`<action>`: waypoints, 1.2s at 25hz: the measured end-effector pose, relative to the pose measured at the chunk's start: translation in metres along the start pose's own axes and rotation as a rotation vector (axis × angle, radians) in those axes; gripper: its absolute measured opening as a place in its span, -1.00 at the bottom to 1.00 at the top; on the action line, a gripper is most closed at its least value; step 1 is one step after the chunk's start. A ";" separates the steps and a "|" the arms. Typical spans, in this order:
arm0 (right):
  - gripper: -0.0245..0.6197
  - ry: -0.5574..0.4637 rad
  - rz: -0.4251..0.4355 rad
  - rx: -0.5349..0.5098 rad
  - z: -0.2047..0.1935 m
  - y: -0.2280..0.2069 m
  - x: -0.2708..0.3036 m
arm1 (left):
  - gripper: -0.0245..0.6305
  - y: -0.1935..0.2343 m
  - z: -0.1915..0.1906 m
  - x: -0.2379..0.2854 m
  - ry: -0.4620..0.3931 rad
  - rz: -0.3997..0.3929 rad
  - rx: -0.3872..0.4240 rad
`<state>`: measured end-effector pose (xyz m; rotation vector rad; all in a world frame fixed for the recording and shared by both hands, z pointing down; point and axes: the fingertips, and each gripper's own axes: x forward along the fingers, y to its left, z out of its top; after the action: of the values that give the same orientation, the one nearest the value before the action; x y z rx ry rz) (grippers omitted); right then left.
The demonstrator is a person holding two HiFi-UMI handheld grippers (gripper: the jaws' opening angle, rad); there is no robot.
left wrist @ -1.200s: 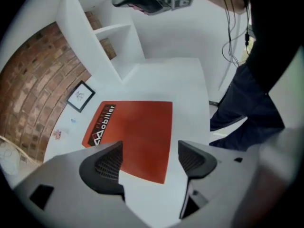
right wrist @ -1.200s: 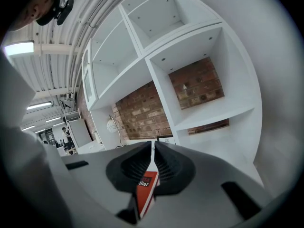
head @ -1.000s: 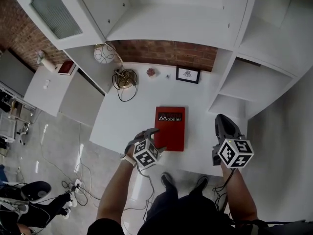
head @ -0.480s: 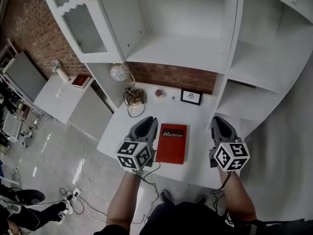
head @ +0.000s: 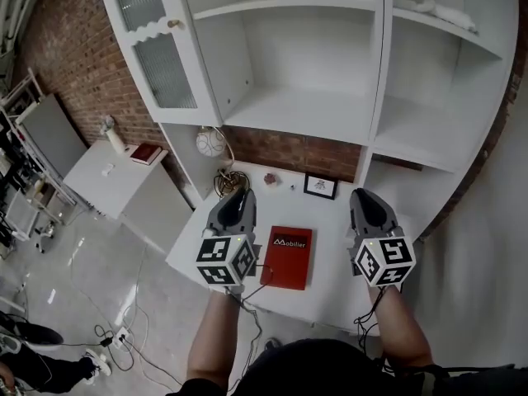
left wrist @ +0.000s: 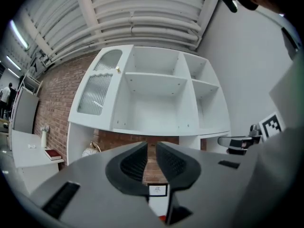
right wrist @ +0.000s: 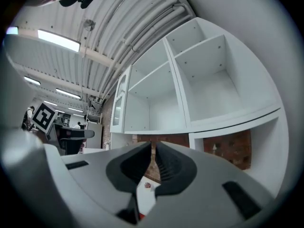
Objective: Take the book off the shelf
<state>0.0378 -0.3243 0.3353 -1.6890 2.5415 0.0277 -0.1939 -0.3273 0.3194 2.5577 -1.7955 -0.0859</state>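
A red book [head: 287, 256] lies flat on the white table [head: 334, 291] below the white shelf unit [head: 305, 110], whose shelves show nothing on them. My left gripper [head: 240, 195] is held level above the table's left part, just left of the book and clear of it. Its jaws have just been closing and stand shut with nothing between them [left wrist: 151, 147]. My right gripper [head: 361, 196] hovers to the right of the book, shut and empty [right wrist: 153, 147]. A sliver of the red book [left wrist: 162, 217] shows under the left jaws.
At the back of the table stand a small framed picture [head: 320, 186], a coiled cable [head: 228, 180] and a white globe lamp [head: 209, 143]. A glass cabinet door [head: 161, 56] hangs open at the left. A low side cabinet [head: 107, 176] carries another red book [head: 147, 153].
Both grippers have risen from table height to level. The left one was open at the book's near left corner and is now shut and lifted away. The book stays on the table.
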 end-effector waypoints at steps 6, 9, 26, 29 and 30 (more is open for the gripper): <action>-0.86 -0.025 0.000 -0.050 0.011 -0.003 -0.004 | -0.76 -0.012 0.011 -0.002 -0.031 -0.010 0.015; -0.86 -0.034 0.009 -0.053 0.013 -0.004 -0.004 | -0.76 -0.016 0.010 0.001 -0.029 -0.016 0.011; -0.86 -0.043 0.023 -0.043 0.016 -0.024 -0.005 | -0.76 -0.036 0.009 0.018 -0.037 -0.033 -0.011; -0.86 -0.042 0.025 -0.032 0.014 -0.027 -0.004 | -0.76 -0.038 0.007 0.018 -0.031 -0.035 -0.014; -0.86 -0.041 0.027 -0.025 0.013 -0.027 -0.004 | -0.76 -0.039 0.006 0.018 -0.029 -0.036 -0.019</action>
<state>0.0650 -0.3307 0.3237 -1.6446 2.5442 0.0952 -0.1516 -0.3311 0.3109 2.5897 -1.7490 -0.1407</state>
